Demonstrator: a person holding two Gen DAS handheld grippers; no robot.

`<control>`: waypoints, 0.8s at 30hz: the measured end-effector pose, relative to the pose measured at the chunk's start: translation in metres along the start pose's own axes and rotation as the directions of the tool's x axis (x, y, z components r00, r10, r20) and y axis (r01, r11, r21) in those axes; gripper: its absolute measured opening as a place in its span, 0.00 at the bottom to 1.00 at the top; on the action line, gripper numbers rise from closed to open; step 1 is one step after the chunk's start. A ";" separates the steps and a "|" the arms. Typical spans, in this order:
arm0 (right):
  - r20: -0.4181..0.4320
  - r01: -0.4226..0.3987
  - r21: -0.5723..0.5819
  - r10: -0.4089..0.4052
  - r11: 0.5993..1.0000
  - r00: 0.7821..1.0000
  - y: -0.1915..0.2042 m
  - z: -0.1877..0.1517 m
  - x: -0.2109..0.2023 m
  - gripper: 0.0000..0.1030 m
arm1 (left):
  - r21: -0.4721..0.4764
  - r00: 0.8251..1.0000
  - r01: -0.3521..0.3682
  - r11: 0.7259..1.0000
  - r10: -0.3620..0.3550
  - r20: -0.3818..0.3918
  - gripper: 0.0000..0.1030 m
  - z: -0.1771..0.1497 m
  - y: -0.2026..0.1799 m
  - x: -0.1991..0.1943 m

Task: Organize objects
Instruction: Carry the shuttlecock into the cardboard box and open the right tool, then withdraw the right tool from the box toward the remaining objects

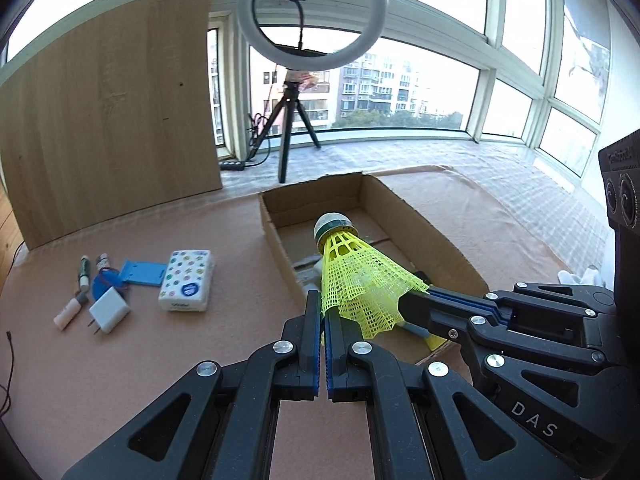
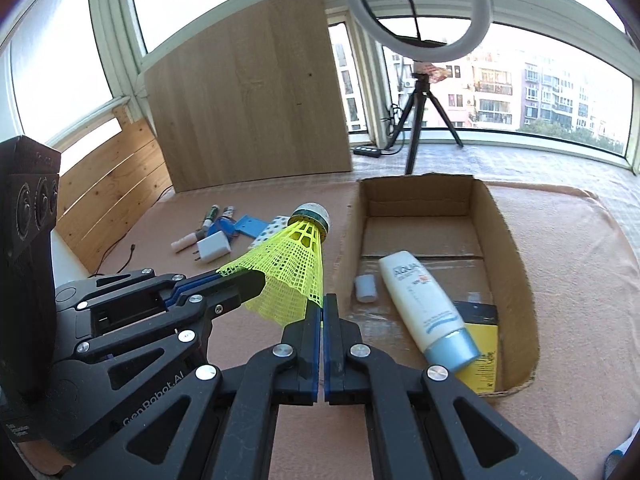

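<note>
- Gripping a yellow shuttlecock (image 1: 362,280) by opposite edges of its mesh skirt, both tools at once; left gripper (image 1: 322,304) clenched on the skirt edge at lower centre of its own view; right gripper (image 2: 322,306) clenched on the other edge; cork end pointing up and away
- Hanging at the near-left rim of the cardboard box (image 2: 516,248), centre of both views; judging it mid-carry, not yet dropped in
- Already lying inside the box: a white sunscreen tube (image 2: 424,304) with a blue cap; a small white cap-like piece (image 2: 366,288); a yellow-and-black flat pack (image 2: 482,340) under the tube
- Still waiting at left of the left view, well apart from the box: tissue pack (image 1: 186,280); white charger plug (image 1: 109,309); blue stand (image 1: 144,274); some small tubes (image 1: 70,312); judging roughly half left
- Resting on a pinkish felt mat (image 1: 140,360); pale patterned sheet beyond it
- Standing at upper centre: ring light (image 1: 312,12) on a tripod; wooden board (image 1: 108,120) leaning at upper left; curved windows showing apartment blocks
</note>
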State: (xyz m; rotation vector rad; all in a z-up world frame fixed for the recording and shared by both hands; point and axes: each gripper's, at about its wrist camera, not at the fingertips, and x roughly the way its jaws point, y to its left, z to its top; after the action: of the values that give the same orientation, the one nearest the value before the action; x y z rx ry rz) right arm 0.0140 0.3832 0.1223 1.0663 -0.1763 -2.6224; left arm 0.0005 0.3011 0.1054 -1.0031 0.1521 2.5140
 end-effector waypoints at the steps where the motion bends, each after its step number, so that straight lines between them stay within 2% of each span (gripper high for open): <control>1: 0.001 0.010 0.013 -0.010 1.000 1.000 -0.008 0.000 -0.002 0.01 | 0.011 1.000 0.012 1.000 -0.012 -0.003 0.01 0.003 -0.007 0.006; 4: 0.005 0.046 0.050 -0.047 0.998 0.999 -0.030 -0.002 -0.006 0.01 | 0.043 0.999 0.042 0.998 -0.041 -0.011 0.01 0.011 -0.029 0.020; 6: 0.007 0.096 0.071 -0.097 0.993 0.995 -0.043 -0.004 -0.007 0.02 | 0.051 0.999 0.044 0.998 -0.044 -0.007 0.13 0.013 -0.039 0.027; 7: 0.008 0.126 0.083 -0.127 0.989 0.992 -0.049 -0.004 -0.007 0.04 | 0.053 0.999 0.038 0.998 -0.038 -0.011 0.21 0.013 -0.042 0.030; 8: 0.005 0.153 0.099 -0.154 0.983 0.988 -0.056 -0.005 -0.007 0.07 | 0.055 1.000 0.005 0.998 -0.004 -0.014 0.49 0.013 -0.043 0.032; 9: 0.003 0.163 0.119 -0.164 0.979 0.986 -0.062 -0.005 -0.007 0.13 | 0.055 0.999 -0.031 0.998 0.032 -0.005 0.70 0.012 -0.043 0.031; 11: 0.003 0.171 0.138 -0.173 0.976 0.985 -0.069 -0.005 -0.009 0.15 | 0.037 0.998 -0.048 0.998 0.047 0.030 0.83 0.010 -0.035 0.025; 16: 0.004 0.173 0.143 -0.176 0.974 0.984 -0.069 0.000 -0.007 0.15 | 0.000 0.998 -0.059 0.998 0.059 0.017 0.83 0.006 -0.010 0.019; 24: -0.017 0.142 0.112 -0.141 0.984 0.990 -0.033 0.005 0.010 0.15 | -0.068 0.996 -0.086 0.994 0.086 0.006 0.83 -0.013 0.041 -0.003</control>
State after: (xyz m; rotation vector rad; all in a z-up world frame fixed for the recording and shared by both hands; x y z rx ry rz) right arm -0.0036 0.4109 0.1116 1.1674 -0.2581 -2.7624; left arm -0.0069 0.2602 0.0958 -1.0323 0.1109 2.6170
